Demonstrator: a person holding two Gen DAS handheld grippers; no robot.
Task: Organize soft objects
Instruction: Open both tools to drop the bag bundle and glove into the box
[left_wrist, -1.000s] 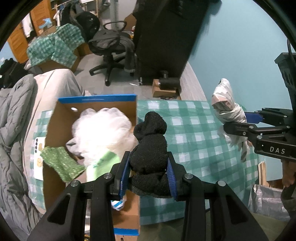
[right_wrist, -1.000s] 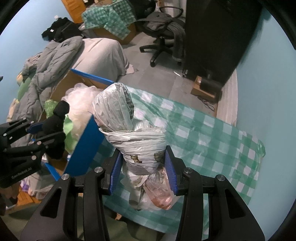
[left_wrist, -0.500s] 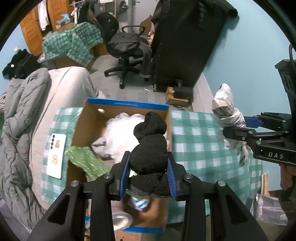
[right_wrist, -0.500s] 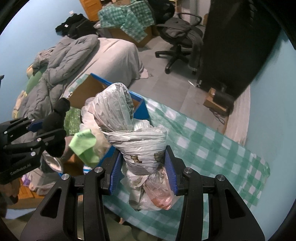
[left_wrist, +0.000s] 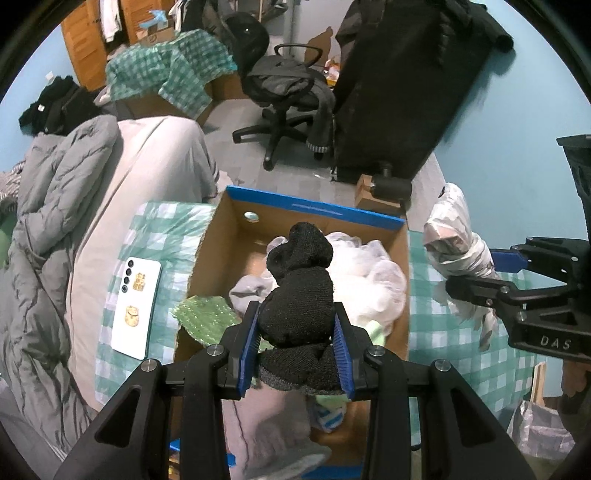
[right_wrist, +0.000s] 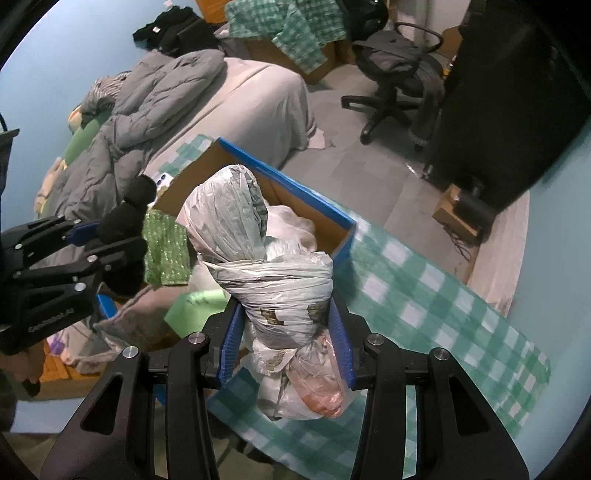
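Observation:
My left gripper (left_wrist: 295, 343) is shut on a bundle of black socks (left_wrist: 299, 295) and holds it above an open cardboard box (left_wrist: 314, 210) with blue edges. The box holds white netting (left_wrist: 376, 280), a green sparkly cloth (left_wrist: 207, 314) and other soft pieces. My right gripper (right_wrist: 286, 343) is shut on a knotted bundle of white plastic bags (right_wrist: 258, 258) and holds it above the box's right side. In the left wrist view that bundle (left_wrist: 458, 243) hangs just right of the box. In the right wrist view the socks (right_wrist: 125, 229) hang at the left.
The box stands on a green checked cloth (right_wrist: 424, 295). A white phone (left_wrist: 136, 306) lies on the cloth left of the box. A grey duvet (left_wrist: 48, 206) covers a bed at the left. An office chair (left_wrist: 288, 96) and a black cabinet (left_wrist: 406, 85) stand behind.
Both grippers have moved left, still holding their bundles. The socks went from the box's right edge to above its middle. The bag bundle has come close to the box.

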